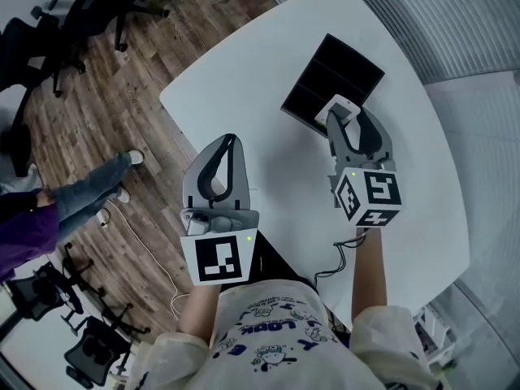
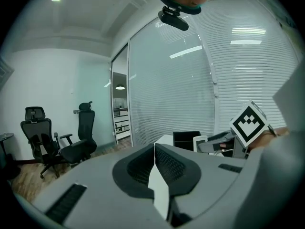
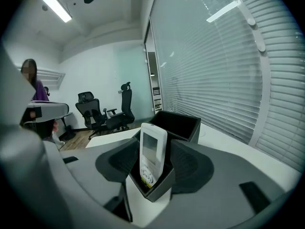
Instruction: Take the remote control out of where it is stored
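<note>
A white remote control [image 3: 151,151] stands upright in the small front pocket of a black desk organizer [image 3: 180,124]. My right gripper [image 3: 152,163] is open, one jaw on each side of that pocket, the pads not pressing the remote. From the head view, the remote [image 1: 338,106] shows at the organizer's [image 1: 333,80] near edge, right at the right gripper's [image 1: 351,119] tips. My left gripper [image 1: 231,143] hovers over the white table's [image 1: 268,63] left edge, shut and holding nothing. In the left gripper view its jaws [image 2: 154,159] meet, and the organizer [image 2: 186,139] lies ahead to the right.
The rounded white table ends close to the left gripper, with wood floor beyond. Office chairs [image 1: 57,15] and a standing person's legs [image 1: 81,189] are on the left. A cable [image 1: 337,258] runs off the near table edge. A blinds-covered glass wall [image 3: 214,66] is on the right.
</note>
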The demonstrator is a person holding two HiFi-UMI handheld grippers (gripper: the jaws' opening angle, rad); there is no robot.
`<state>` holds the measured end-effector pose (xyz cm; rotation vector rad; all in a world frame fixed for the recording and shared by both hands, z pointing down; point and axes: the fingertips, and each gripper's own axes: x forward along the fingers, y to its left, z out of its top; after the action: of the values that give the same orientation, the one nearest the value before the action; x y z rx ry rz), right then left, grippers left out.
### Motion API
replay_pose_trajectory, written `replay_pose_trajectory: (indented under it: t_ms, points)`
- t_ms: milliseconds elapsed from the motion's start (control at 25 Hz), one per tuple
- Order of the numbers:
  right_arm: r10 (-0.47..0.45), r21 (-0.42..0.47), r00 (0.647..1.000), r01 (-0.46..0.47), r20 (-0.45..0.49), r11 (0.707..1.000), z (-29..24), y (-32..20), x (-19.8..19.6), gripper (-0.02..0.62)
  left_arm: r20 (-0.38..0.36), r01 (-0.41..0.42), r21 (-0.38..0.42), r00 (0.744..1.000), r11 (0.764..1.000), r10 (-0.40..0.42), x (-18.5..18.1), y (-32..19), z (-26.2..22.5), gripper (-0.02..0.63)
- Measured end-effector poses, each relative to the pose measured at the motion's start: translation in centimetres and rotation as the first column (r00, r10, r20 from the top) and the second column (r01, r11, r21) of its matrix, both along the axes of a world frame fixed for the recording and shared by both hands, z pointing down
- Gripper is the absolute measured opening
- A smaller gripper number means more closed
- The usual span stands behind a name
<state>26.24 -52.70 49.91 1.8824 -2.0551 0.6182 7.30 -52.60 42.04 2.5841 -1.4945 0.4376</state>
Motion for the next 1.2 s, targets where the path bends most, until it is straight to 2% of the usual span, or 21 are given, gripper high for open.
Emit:
replay_pose_trajectory:
  t_ms: [360, 600, 680, 1120, 1200]
  points:
    - [-0.018, -0.032, 1.0, 0.018, 0.003, 0.999, 1.8, -0.5, 0.0, 0.216, 0.014, 0.001, -0.032, 1.0, 0.999, 0.0, -0.2, 0.4, 1.7, 0.017]
    - [-0.085, -0.059, 0.996, 0.083, -0.038, 0.995, 3.2, -1.0, -1.2, 0.213, 0.023, 0.006, -0.049, 1.0, 0.999, -0.005, -0.4, 0.6, 3.3, 0.017]
    - [-0.078, -0.054, 0.996, 0.076, -0.043, 0.996, 3.0, -1.0, -1.2, 0.189, 0.024, 0.009, -0.051, 1.0, 0.999, -0.008, -0.7, 0.6, 3.2, 0.017]
    - [-0.129, -0.062, 0.991, 0.128, -0.021, 0.99, 2.6, -0.2, -2.0, 0.159, 0.019, 0.03, -0.047, 0.999, 0.998, -0.029, -1.5, 1.3, 2.7, 0.017]
    - [-0.117, -0.05, 0.993, 0.117, -0.003, 0.992, 2.4, 0.2, -2.0, 0.107, 0.017, 0.031, -0.043, 0.999, 0.999, -0.03, -1.6, 1.5, 2.5, 0.017]
